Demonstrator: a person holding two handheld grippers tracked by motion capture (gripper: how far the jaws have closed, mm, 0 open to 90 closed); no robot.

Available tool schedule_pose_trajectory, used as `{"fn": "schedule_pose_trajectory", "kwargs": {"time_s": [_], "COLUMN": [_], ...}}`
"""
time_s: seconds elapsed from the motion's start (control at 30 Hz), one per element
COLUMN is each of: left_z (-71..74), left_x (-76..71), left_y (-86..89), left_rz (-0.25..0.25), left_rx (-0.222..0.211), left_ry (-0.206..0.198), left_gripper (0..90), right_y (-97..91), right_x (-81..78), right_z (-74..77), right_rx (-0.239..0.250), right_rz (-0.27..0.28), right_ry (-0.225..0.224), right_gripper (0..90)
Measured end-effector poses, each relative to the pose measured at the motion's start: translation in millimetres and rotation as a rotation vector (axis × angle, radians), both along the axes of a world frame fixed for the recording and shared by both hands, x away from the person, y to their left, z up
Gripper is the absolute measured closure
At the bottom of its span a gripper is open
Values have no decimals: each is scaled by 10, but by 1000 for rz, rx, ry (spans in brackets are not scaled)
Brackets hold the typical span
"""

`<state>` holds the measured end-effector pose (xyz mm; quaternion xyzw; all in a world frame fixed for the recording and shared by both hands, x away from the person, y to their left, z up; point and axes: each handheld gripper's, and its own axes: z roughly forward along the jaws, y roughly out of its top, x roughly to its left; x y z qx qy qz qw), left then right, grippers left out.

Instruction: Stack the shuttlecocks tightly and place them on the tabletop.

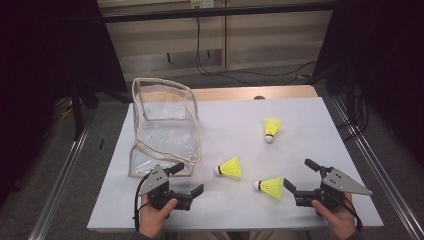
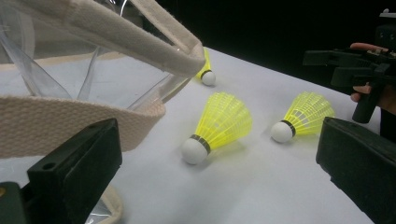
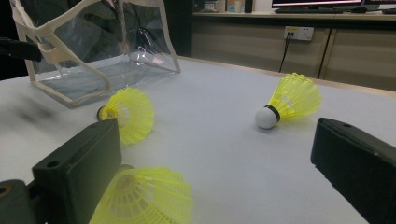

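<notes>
Three yellow shuttlecocks lie on the white table point(image 1: 225, 210). One is far right point(image 1: 272, 129) point(image 2: 205, 70) point(image 3: 289, 100), one in the middle point(image 1: 230, 168) point(image 2: 219, 123) point(image 3: 128, 114), one near the front point(image 1: 270, 187) point(image 2: 303, 116) point(image 3: 144, 196). A clear bag point(image 1: 165, 125) point(image 2: 70, 79) point(image 3: 93, 51) with beige trim stands open at the left. My left gripper point(image 1: 189, 178) point(image 2: 218, 158) is open beside the bag's front corner, facing the middle shuttlecock. My right gripper point(image 1: 298, 173) point(image 3: 215, 149) point(image 2: 355, 70) is open, one jaw right beside the near shuttlecock's skirt.
The table's front edge runs just under both hands. A wooden tabletop point(image 1: 250, 93) shows behind the white surface. Cables point(image 1: 235, 72) lie on the floor beyond. Metal rails point(image 1: 372, 160) run along both sides of the table.
</notes>
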<state>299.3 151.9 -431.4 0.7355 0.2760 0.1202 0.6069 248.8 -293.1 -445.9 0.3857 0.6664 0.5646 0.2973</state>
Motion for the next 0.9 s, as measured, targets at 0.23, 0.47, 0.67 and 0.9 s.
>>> {"fn": "schedule_pose_trajectory", "kwargs": {"time_s": [0.23, 0.47, 0.67, 0.9], "left_z": [-21, -44, -54, -60], "left_x": [-18, -23, -23, -26], "left_y": [-43, -131, -216, -342], "left_rz": [-27, -42, -58, -57], "left_rx": [0, 25, 40, 50], "left_ry": [9, 17, 19, 31], "left_gripper": [2, 8, 12, 13], "right_y": [-1, -3, 2, 2], "right_x": [0, -1, 0, -1], "right_z": [1, 2, 1, 3], "right_rx": [-1, -2, 0, -1], "right_rz": [1, -1, 2, 4], "right_ry": [1, 0, 3, 1], "right_gripper": [13, 14, 14, 14]}}
